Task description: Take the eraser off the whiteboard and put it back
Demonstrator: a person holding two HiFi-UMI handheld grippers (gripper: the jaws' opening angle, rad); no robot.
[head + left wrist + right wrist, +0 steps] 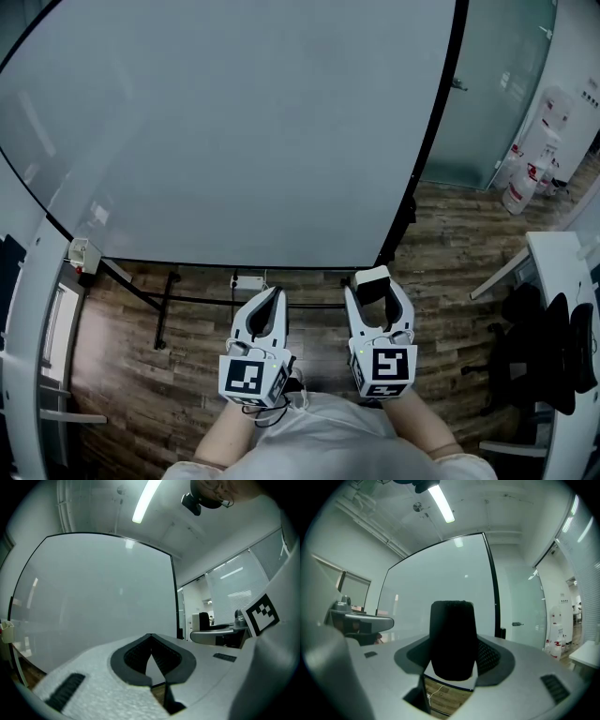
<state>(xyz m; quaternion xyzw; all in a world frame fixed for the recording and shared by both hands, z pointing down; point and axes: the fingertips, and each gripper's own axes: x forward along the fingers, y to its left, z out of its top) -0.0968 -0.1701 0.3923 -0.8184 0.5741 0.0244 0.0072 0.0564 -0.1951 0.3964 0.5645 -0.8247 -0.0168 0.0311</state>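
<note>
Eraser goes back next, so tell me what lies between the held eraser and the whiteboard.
Nothing: the right gripper view shows only open space between the eraser and the whiteboard.

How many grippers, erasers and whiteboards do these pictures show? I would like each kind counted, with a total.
2 grippers: left gripper, right gripper
1 eraser
1 whiteboard
Total: 4

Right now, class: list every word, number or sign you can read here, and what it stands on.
No text reads clearly.
Large pale whiteboard: blank.
Black-and-white square markers on the gripper cubes: patterns, no letters.
Red marks on the white containers at far right: too small to read.
</note>
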